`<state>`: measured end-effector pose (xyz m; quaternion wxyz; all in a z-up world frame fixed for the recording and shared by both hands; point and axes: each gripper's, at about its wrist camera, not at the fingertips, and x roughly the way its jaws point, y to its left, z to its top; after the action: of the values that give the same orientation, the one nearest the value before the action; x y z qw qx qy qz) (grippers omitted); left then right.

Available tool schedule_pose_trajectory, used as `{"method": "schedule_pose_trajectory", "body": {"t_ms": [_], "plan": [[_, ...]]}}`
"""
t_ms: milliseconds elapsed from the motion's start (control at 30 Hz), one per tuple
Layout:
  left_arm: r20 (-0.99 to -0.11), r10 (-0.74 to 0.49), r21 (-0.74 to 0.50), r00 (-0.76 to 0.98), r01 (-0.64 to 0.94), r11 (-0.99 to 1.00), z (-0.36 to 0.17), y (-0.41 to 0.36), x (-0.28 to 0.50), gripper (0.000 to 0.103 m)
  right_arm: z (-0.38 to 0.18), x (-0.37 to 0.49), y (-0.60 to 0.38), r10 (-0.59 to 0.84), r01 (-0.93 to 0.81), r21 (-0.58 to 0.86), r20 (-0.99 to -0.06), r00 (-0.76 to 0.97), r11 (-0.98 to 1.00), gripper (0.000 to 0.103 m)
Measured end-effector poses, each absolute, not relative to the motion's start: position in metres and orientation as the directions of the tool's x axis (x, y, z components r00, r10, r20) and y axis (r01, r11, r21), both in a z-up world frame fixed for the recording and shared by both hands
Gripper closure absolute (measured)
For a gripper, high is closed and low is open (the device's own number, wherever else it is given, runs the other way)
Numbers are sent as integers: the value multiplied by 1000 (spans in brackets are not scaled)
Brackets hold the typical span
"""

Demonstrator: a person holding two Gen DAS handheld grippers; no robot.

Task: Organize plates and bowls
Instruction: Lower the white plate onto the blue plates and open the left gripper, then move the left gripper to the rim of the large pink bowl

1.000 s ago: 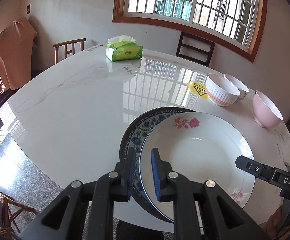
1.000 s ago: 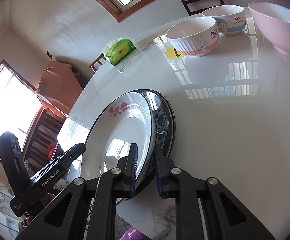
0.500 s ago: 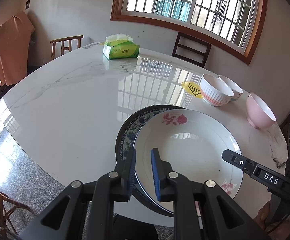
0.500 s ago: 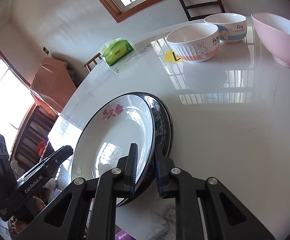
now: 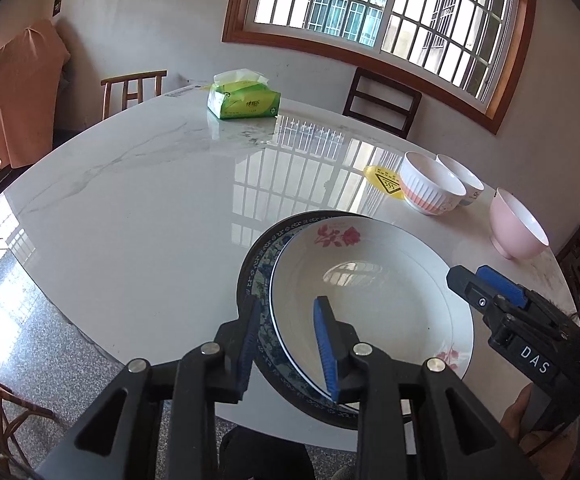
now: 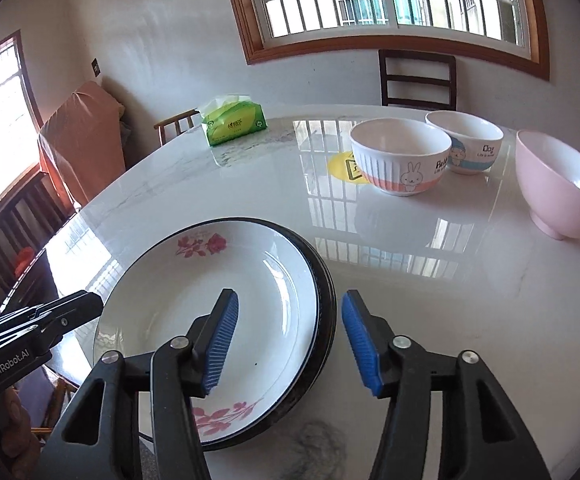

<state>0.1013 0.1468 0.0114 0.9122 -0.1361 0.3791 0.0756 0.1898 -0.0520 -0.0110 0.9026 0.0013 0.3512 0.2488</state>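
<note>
A white plate with pink roses (image 5: 373,300) (image 6: 226,292) lies on a dark blue-patterned plate (image 5: 256,276) (image 6: 325,300) at the near edge of the round marble table (image 5: 130,208). My left gripper (image 5: 288,344) is open, its fingers astride the left rims of both plates. My right gripper (image 6: 290,340) is open, its fingers astride the right rims. A ribbed white bowl with a rabbit (image 6: 399,156) (image 5: 429,188), a white and blue bowl (image 6: 463,142) (image 5: 463,180) and a pink bowl (image 6: 561,184) (image 5: 517,228) stand apart at the right.
A green tissue pack (image 5: 244,100) (image 6: 234,120) lies at the far side of the table. A yellow sticker (image 6: 343,168) (image 5: 385,182) sits by the rabbit bowl. Wooden chairs (image 5: 381,100) stand around the table, under a window.
Both grippers have opened and let go of the plate rims. The two plates, held tilted before, now lie flat on the table. The right wrist view has levelled out.
</note>
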Motion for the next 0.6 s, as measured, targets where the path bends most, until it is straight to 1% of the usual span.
{"method": "schedule_pose_trajectory", "body": {"t_ms": [67,133,200,333,367,400,467,567,600], "plan": [[-701,25,-191,713,-221,956,15,143,100,71,-4,188,-59,449,-445,171,-610,653,879,47],[-690,2,-195,724,-188,963,19,137,99,69,1,189,-77,416,-407,156,-585,696,900,47],[-685,-36,-209,728,-149,966,21,128,99,68,5,191,-101,362,-351,131,-560,745,927,47],[-681,-117,-237,722,-66,969,24,108,101,64,4,200,-159,225,-219,79,-558,799,973,46],[-682,-130,-239,720,-51,970,25,102,102,61,3,202,-174,188,-186,62,-556,809,981,46],[-689,-141,-239,711,-39,970,26,94,104,49,0,204,-188,145,-150,37,-556,818,988,46],[-697,-177,-260,695,-14,965,27,82,109,35,-6,207,-216,68,-80,4,-561,825,997,46],[-692,-194,-260,695,10,965,31,60,115,35,-14,211,-257,2,1,6,-572,820,1000,46],[-696,-193,-256,691,12,967,32,53,119,34,-15,212,-270,-17,29,11,-579,815,1000,45]]}}
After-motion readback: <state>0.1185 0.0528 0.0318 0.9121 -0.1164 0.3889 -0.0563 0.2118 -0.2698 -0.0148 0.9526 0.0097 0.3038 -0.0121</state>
